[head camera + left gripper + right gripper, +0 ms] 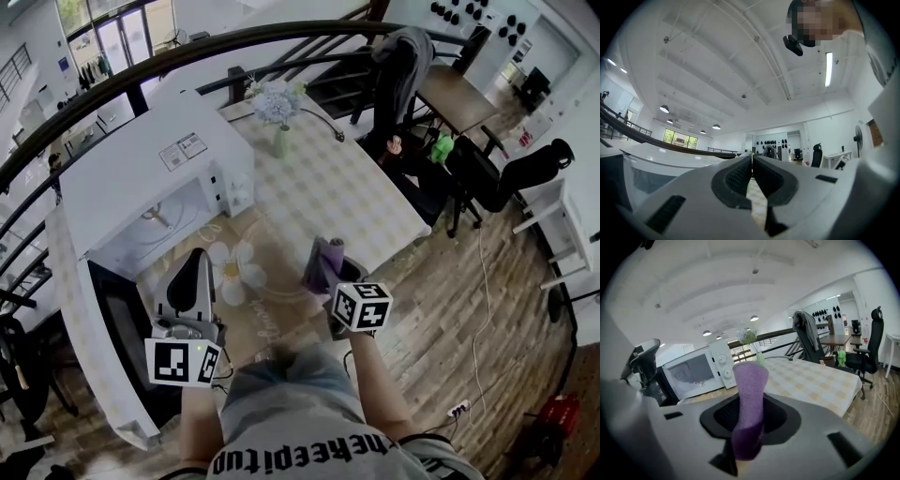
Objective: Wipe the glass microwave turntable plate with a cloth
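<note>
Nearest the wearer, the right gripper (751, 423) is clamping a purple cloth (750, 380) between its jaws, with the free end standing up beyond the tips. The left gripper (751, 173) is pointing steeply upward, its pads pressing together at the tips with nothing lying between them. Both are hovering over the near edge of the table (375, 206), above a flower-printed mat (239, 272).

Just beyond, to the left, the microwave (150, 159) is standing with its door (108, 328) swung open toward the wearer. The glass turntable plate is not showing plainly in any view. A small pale glint on the floor of the cavity (157, 218) is probably marking where it is sitting, though this is a reading, not a sighting. Farther back, a vase of flowers (279, 112) is standing at the table's far end.

Judged from this, wiping is not yet under way. Doing it well is likely calling for the empty left gripper to be steadying the plate at its rim, since glass tends to slide or spin. Meanwhile the right should be laying the cloth's broad face flat rather than dabbing with the tip, working from centre outward. The open door is crowding the left side.
</note>
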{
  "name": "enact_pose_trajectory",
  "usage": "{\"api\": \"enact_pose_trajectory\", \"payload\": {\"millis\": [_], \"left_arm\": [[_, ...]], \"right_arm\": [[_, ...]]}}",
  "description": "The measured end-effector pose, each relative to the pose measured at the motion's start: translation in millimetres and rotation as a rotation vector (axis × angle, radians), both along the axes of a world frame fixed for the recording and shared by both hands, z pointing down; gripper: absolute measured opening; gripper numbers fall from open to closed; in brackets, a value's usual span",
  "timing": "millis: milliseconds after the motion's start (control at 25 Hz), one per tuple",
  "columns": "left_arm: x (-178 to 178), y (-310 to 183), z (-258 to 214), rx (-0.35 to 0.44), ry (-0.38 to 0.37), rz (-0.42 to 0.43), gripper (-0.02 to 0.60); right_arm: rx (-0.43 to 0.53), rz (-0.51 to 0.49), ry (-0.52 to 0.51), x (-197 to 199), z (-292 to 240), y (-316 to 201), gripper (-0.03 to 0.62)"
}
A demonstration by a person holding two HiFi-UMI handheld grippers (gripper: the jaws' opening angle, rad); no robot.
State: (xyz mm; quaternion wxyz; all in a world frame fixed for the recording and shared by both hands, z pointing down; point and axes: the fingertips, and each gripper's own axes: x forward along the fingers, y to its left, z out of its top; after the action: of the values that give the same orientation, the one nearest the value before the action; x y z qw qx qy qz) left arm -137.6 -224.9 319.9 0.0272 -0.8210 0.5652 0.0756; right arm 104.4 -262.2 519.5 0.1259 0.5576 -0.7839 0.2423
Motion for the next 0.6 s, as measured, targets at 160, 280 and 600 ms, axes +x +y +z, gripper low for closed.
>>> {"api": "enact_pose_trajectory", "payload": {"millis": [160, 280, 600], "left_arm": [[4, 5, -9, 0.013, -0.006, -0.022, 0.011], [9, 9, -15, 0.013, -0.004, -0.042, 0.011], [27, 30, -29, 0.017, -0.013, -0.092, 0.011]], "right_arm": [[0.085, -0.039, 0.015, -4, -29, 4, 0.117], [0.143, -0.071, 0.027, -4, -52, 8, 0.117], [0.284, -0.152, 0.023, 3, -111, 26, 0.117]]}}
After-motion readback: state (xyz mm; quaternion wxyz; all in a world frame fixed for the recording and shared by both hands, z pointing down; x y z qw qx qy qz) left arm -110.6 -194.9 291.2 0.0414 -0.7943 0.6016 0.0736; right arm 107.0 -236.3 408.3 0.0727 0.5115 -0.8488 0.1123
